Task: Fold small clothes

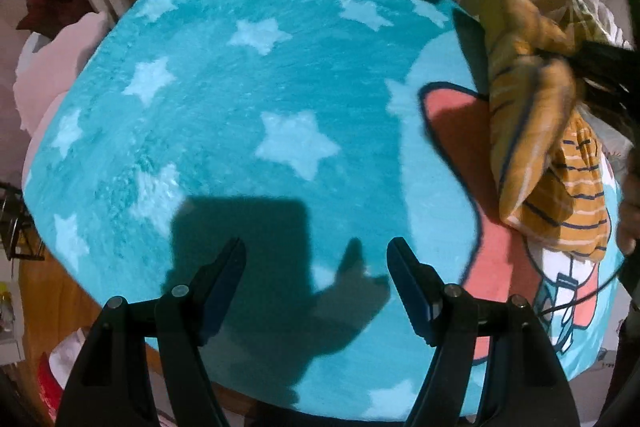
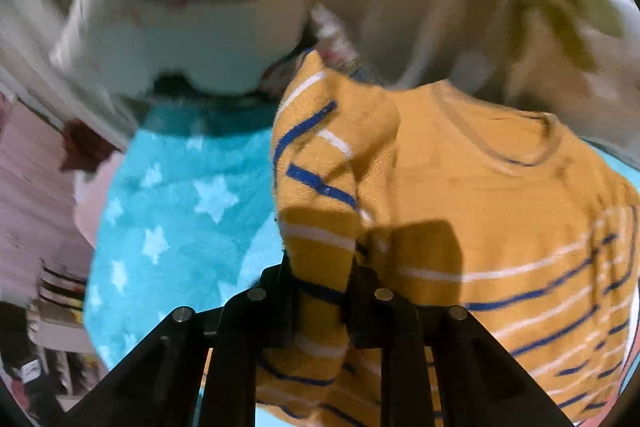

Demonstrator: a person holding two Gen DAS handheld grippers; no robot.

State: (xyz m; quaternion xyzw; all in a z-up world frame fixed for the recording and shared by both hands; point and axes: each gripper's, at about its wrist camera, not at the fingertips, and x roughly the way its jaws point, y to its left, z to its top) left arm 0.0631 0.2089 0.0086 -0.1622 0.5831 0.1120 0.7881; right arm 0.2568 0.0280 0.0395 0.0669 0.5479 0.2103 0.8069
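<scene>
The right claw is clamped on a fold of the striped shirt, which hangs bunched just ahead of it over the blanket. The left claw gapes empty, well aside. This looks like the fetching step; next comes spreading the shirt flat.

Bare starred blanket left; bunched striped shirt crowding right.
</scene>
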